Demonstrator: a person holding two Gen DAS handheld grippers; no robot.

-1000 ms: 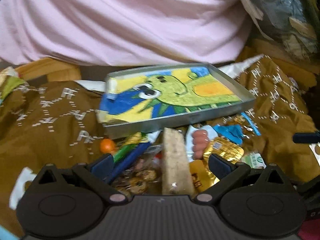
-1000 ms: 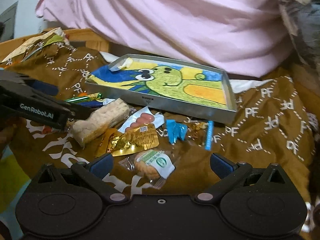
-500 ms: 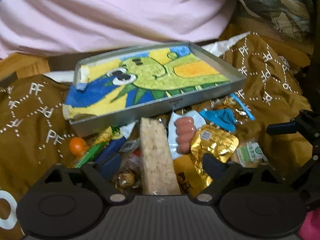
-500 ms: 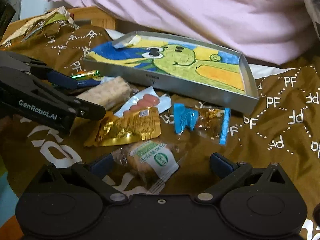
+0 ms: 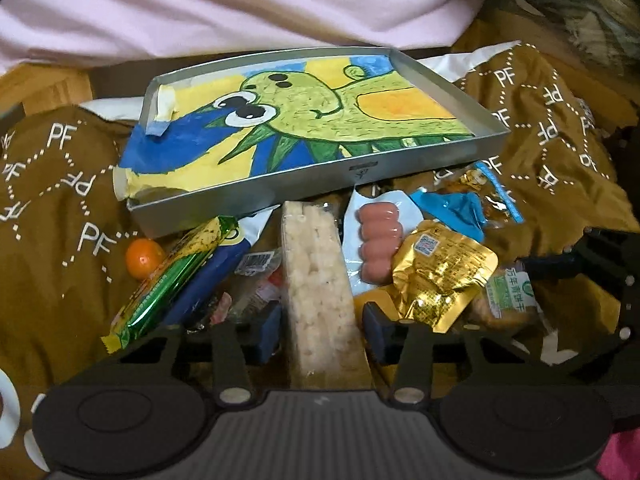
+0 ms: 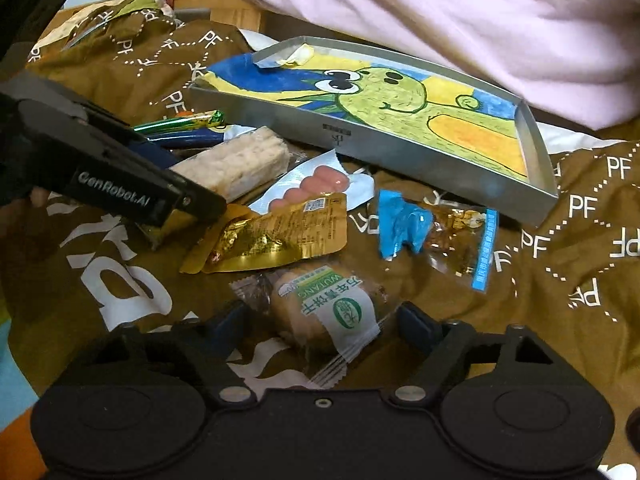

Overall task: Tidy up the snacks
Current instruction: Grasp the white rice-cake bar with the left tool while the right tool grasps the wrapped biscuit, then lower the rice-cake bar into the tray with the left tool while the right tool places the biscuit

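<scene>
A metal tray (image 5: 312,184) lined with a green cartoon drawing lies on the brown cloth; nothing else is in it. In front of it, my left gripper (image 5: 322,328) is shut on the near end of a pale puffed-rice bar (image 5: 316,272), which points toward the tray. In the right wrist view the same bar (image 6: 240,160) sticks out of the left gripper (image 6: 188,184). My right gripper (image 6: 324,328) is open, one finger on each side of a round wrapped pastry (image 6: 328,304) with a green label. The pastry rests on the cloth.
Beside the bar lie a sausage pack (image 5: 376,248), a gold pouch (image 5: 440,272), a clear packet with blue ends (image 6: 440,228), a green-wrapped bar (image 5: 176,276) and an orange ball (image 5: 144,258). A person's pink garment (image 5: 280,8) rises behind the tray. Brown printed cloth (image 6: 580,240) covers everything.
The left fingers closed in onto the rice bar. The right gripper moved forward and down over the pastry, and its fingers narrowed a little.
</scene>
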